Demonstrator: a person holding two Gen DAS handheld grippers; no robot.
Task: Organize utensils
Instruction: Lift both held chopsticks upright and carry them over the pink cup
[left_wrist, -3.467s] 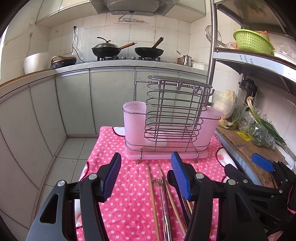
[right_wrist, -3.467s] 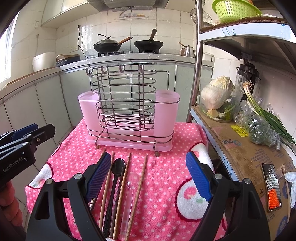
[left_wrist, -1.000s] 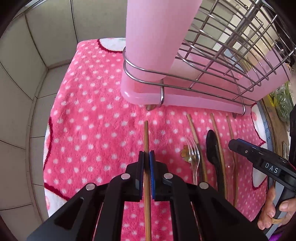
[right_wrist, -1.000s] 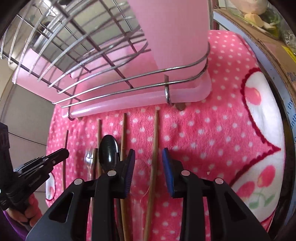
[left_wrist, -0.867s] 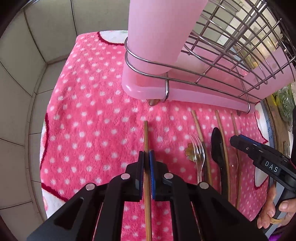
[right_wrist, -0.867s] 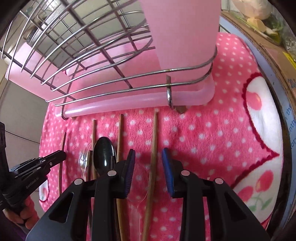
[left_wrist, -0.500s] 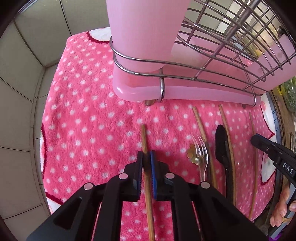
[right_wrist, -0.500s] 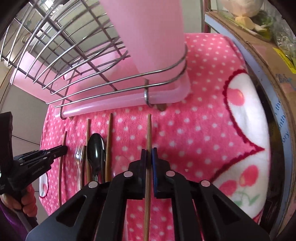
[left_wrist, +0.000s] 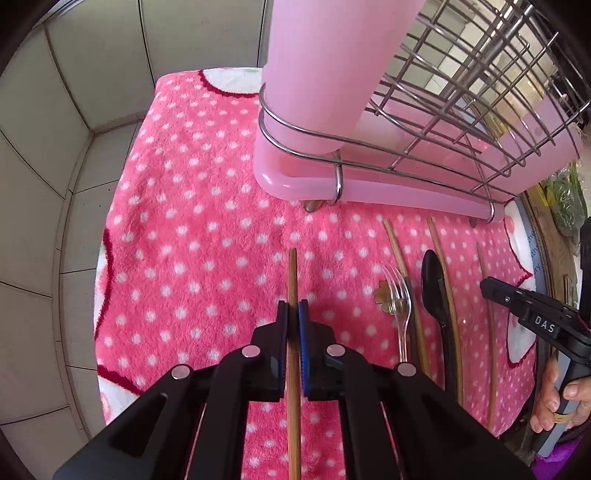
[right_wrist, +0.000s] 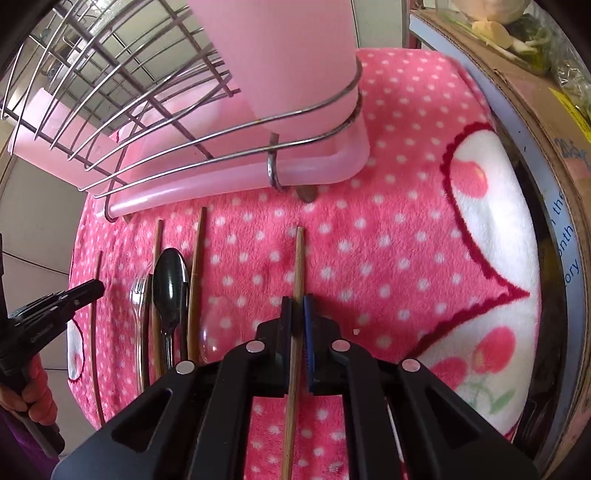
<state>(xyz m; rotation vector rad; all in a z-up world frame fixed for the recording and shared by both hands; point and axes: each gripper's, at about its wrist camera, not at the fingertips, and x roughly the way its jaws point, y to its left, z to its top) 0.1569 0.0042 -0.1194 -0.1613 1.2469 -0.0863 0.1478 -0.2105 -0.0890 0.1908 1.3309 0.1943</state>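
Note:
My left gripper (left_wrist: 292, 314) is shut on a wooden chopstick (left_wrist: 292, 273) that points at the pink utensil holder in its wire rack (left_wrist: 314, 74). My right gripper (right_wrist: 297, 306) is shut on a second chopstick (right_wrist: 299, 254), below the holder's other pink cup (right_wrist: 280, 55). Between them on the towel lie a clear fork (left_wrist: 397, 291), a black spoon (left_wrist: 432, 273), two more chopsticks (left_wrist: 394, 240) (left_wrist: 437, 240) and a clear spoon (right_wrist: 218, 325). Whether either held chopstick is off the towel I cannot tell.
A pink polka-dot towel (left_wrist: 192, 229) covers the small table. The tiled floor (left_wrist: 48, 206) drops off beyond its left edge. A cardboard box with vegetables (right_wrist: 535, 85) borders the right edge. A person's hand (left_wrist: 557, 398) grips the right gripper's handle.
The right gripper's jaws, open a second ago around the chopstick and clear spoon, have shut on the chopstick and drawn it rightward off the spoon. The left gripper stays shut on its chopstick.

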